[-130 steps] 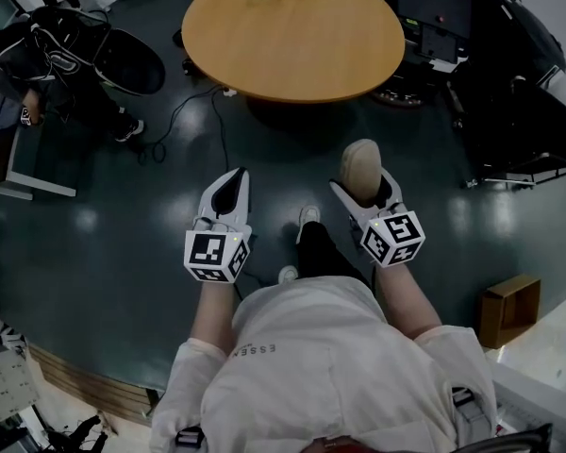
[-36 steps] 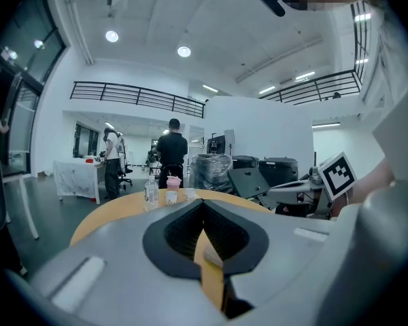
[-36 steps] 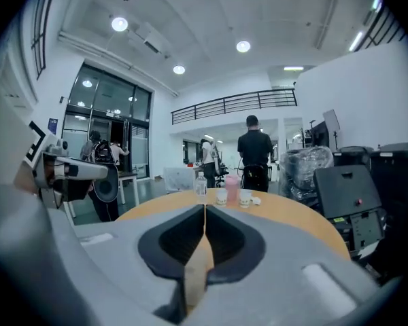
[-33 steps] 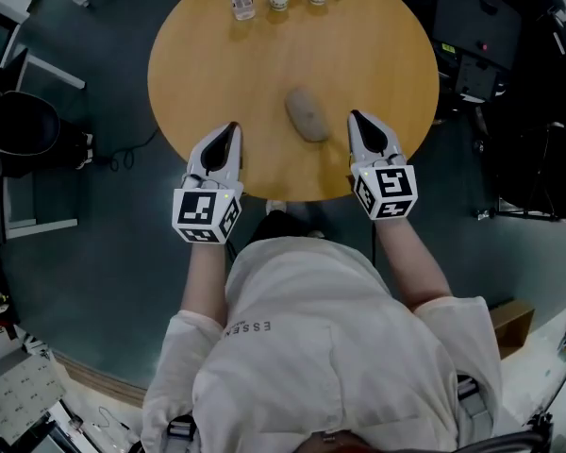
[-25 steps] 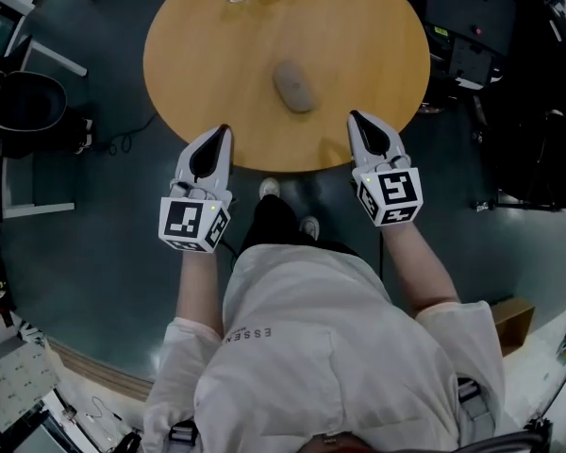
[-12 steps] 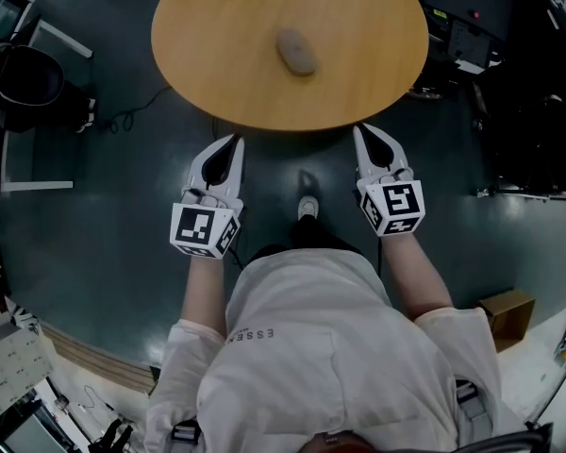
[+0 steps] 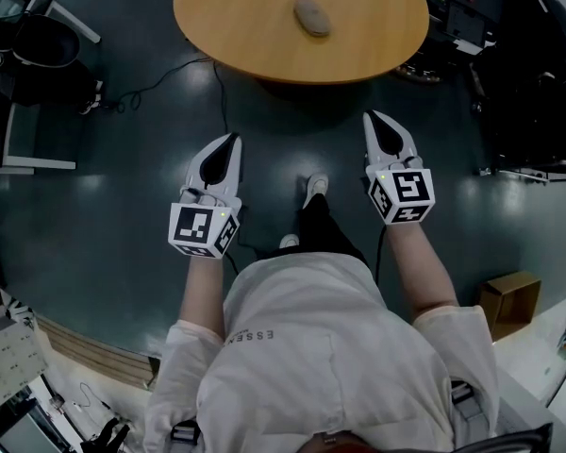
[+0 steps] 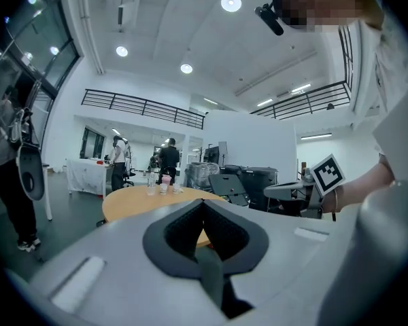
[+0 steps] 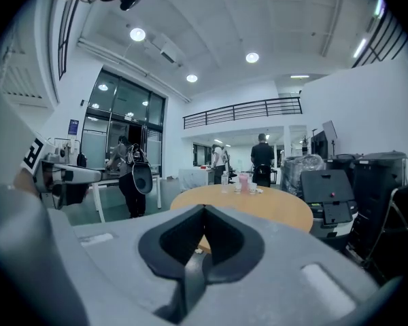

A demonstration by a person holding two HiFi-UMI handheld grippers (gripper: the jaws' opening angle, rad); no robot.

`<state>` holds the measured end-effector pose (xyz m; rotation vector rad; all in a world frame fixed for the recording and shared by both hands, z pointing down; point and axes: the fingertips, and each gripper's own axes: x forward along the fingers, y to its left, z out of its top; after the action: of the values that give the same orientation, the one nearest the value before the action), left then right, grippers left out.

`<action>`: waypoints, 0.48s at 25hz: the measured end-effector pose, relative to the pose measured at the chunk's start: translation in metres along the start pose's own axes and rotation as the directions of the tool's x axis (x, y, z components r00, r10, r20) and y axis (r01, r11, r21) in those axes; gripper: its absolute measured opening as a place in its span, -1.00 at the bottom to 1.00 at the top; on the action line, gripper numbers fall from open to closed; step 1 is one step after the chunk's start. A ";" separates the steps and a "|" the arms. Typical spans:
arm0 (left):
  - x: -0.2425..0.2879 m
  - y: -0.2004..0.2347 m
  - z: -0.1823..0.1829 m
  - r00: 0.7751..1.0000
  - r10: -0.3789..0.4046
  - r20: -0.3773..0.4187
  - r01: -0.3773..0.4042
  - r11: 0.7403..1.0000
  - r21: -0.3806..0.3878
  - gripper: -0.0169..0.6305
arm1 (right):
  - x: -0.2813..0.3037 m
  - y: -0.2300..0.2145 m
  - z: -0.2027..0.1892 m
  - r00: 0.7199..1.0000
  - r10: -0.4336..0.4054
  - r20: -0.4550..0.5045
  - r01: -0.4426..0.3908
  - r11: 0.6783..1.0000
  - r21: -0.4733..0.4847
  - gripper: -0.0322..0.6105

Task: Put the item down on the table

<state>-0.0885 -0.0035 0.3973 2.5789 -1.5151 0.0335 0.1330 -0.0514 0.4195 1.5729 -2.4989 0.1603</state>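
Note:
The item, a grey-brown oval lump (image 7: 311, 15), lies alone on the round wooden table (image 7: 264, 36) at the top of the head view. Both grippers hang over the dark floor, well short of the table's near edge. My left gripper (image 7: 232, 138) is shut with nothing in it, and its tips (image 8: 202, 201) meet in the left gripper view. My right gripper (image 7: 373, 116) is shut and empty too, with its tips (image 9: 204, 208) together. Each gripper view looks level across the table (image 8: 132, 199) (image 9: 272, 206); the item is hidden behind the jaws there.
Cups and a bottle (image 9: 243, 182) stand at the table's far side. Dark monitors and equipment (image 7: 538, 111) crowd the right, a black chair with bags (image 7: 38, 50) the upper left. Cables (image 7: 170, 83) run on the floor. A cardboard box (image 7: 509, 305) sits lower right. People stand far off (image 8: 168, 158).
The person has backed away from the table: table and item have slid up the head view, and both shut grippers have gone from its near edge to over the floor.

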 end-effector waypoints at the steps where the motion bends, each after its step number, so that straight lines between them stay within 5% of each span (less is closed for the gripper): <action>1: -0.014 -0.002 -0.001 1.000 -0.005 0.008 0.005 1.000 -0.001 -0.92 | -0.009 0.010 -0.001 1.000 -0.004 0.003 0.004 1.000 -0.001 -0.92; 12: -0.087 -0.030 0.002 0.997 -0.027 0.073 0.029 0.999 -0.026 -0.92 | -0.085 0.084 -0.017 1.000 0.010 0.014 -0.010 1.000 0.002 -0.93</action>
<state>-0.1048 0.0858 0.3834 2.6064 -1.4916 -0.0847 0.0945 0.0635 0.4190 1.5682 -2.5178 0.1536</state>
